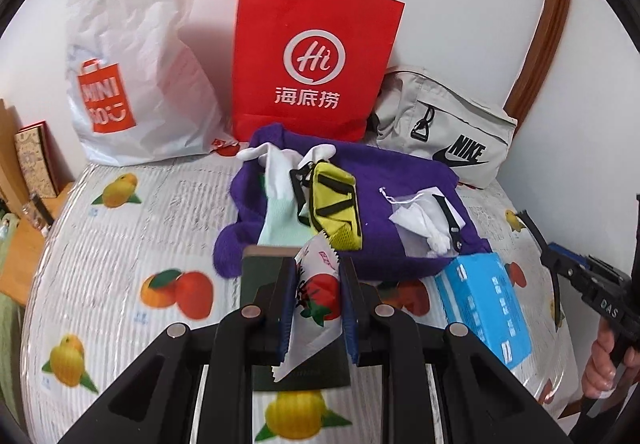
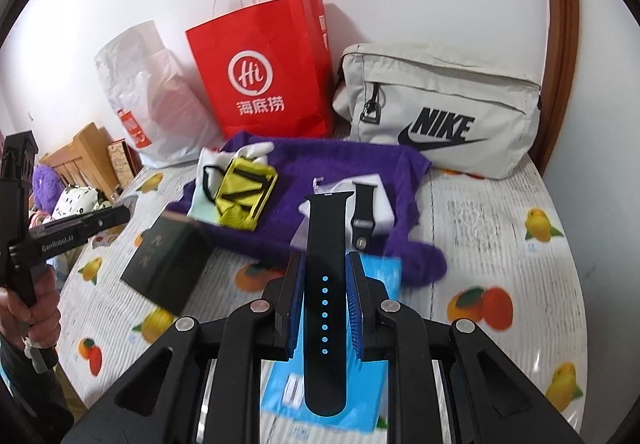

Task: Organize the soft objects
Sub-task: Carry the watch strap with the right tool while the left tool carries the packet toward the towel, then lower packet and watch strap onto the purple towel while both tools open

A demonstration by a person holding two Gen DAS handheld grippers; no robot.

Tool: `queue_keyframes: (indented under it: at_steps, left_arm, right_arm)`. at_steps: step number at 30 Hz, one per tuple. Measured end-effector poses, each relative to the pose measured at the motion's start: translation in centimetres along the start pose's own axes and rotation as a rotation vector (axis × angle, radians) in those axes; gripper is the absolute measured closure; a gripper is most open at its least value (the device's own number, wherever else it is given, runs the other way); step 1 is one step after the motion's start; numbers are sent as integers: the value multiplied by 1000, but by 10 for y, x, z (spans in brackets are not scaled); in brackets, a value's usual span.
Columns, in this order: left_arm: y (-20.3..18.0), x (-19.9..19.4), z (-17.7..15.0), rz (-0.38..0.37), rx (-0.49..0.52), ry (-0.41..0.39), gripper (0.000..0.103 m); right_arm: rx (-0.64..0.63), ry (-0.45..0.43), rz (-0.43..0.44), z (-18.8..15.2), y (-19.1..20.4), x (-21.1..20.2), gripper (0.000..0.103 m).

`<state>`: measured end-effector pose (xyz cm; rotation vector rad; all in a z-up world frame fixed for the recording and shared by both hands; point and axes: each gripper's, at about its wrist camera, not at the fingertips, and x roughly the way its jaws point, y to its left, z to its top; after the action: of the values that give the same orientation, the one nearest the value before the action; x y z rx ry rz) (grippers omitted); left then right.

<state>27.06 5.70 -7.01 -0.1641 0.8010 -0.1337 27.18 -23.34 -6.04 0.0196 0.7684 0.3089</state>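
My left gripper (image 1: pixel 316 284) is shut on a white snack packet (image 1: pixel 316 308) with a red tomato print, held above a dark green box (image 1: pixel 300 376). My right gripper (image 2: pixel 325 284) is shut on a black watch strap (image 2: pixel 325 324) with a row of holes, above a blue tissue pack (image 2: pixel 288 388). A purple sweater (image 1: pixel 400 184) lies mid-table with white socks (image 1: pixel 276 172), a yellow mesh pouch (image 1: pixel 336 204), a white drawstring bag (image 1: pixel 416 216) and a second strap piece (image 2: pixel 362 212) on it.
Against the wall stand a white Miniso plastic bag (image 1: pixel 132 56), a red paper bag (image 1: pixel 312 56) and a grey Nike bag (image 1: pixel 448 128). The table has a fruit-print cloth (image 1: pixel 120 244). The dark box (image 2: pixel 168 264) and the left gripper's body (image 2: pixel 60 236) show in the right view.
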Motion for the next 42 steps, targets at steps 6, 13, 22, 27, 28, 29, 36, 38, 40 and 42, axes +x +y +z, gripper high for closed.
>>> queue_keyframes:
  at_steps: [6,13,22,27,28,29,36,38,40,42]
  left_arm:
    - [-6,24,22,-20,20,18,83]
    - [-16,49,43,-36,56,37,88]
    - [-19,91,67,-72,52,76,92]
    - [-17,110,77,-74,48,91,92]
    - [-17,112,78,-77,48,93,92]
    - [-18,115,80,-80,49,96,92]
    - [-28,131,81,-123,53,123,92]
    - [-31,137,81,-124,53,135,92]
    - [-33,143,81,-118,56,147,92]
    - [-33,147,81,-118,60,155,92]
  right_arm:
    - [-11,0,3,27,-6,27,83]
    - [-24,8,30,53,-7,65,83]
    - [-53,52,50,74,-6,116,83]
    - [-62,81,46,77,-7,136,83]
    - [-64,85,46,78,-7,138,83]
    - [-68,94,46,78,-7,142,83]
    - [-76,132,41,79,-8,156,83]
    - [-70,148,44,78,-10,161,83]
    - [-63,168,52,78,-12,166,83]
    - [-57,175,53,77,-14,169,82]
